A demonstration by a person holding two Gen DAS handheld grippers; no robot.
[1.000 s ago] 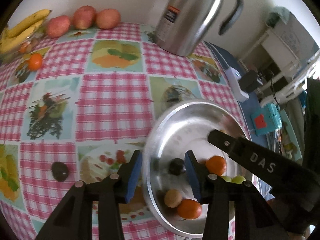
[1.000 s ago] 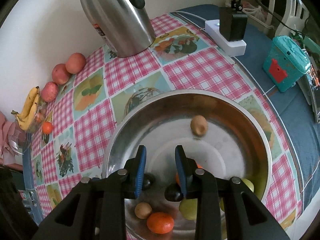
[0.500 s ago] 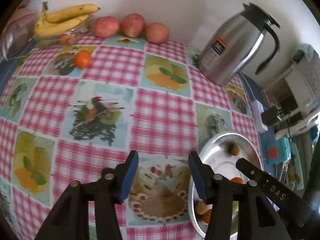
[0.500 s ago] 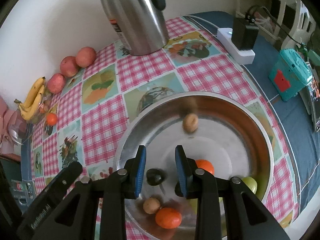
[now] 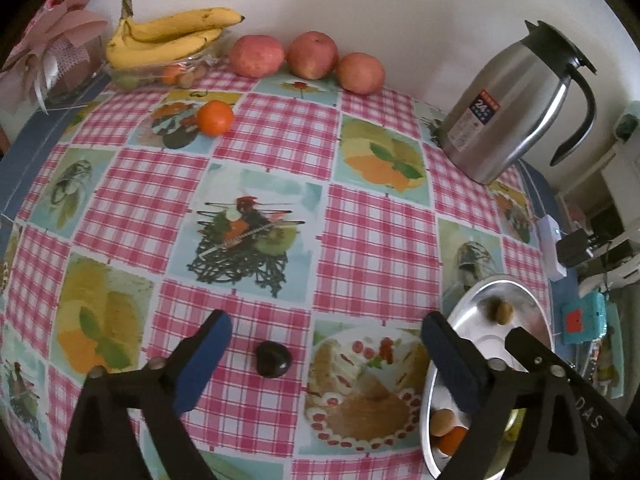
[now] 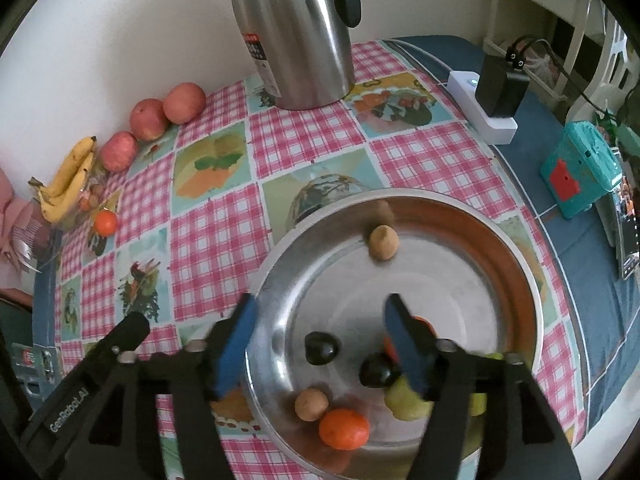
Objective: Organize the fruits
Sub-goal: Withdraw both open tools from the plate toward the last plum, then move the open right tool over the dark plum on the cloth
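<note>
At far left, bananas (image 5: 168, 38) lie by the wall, with three apples (image 5: 308, 56) in a row beside them and a lone orange (image 5: 215, 117) on the checked tablecloth (image 5: 372, 240). The left gripper (image 5: 326, 344) hangs over the cloth, jaws spreading wide around a small dark fruit (image 5: 273, 358) without touching it. To the right, the right gripper (image 6: 320, 328) opens above the steel bowl (image 6: 516, 248); a dark fruit lies loose between its jaws, among brown, orange and green fruits. A steel jug (image 6: 296, 36) stands behind.
</note>
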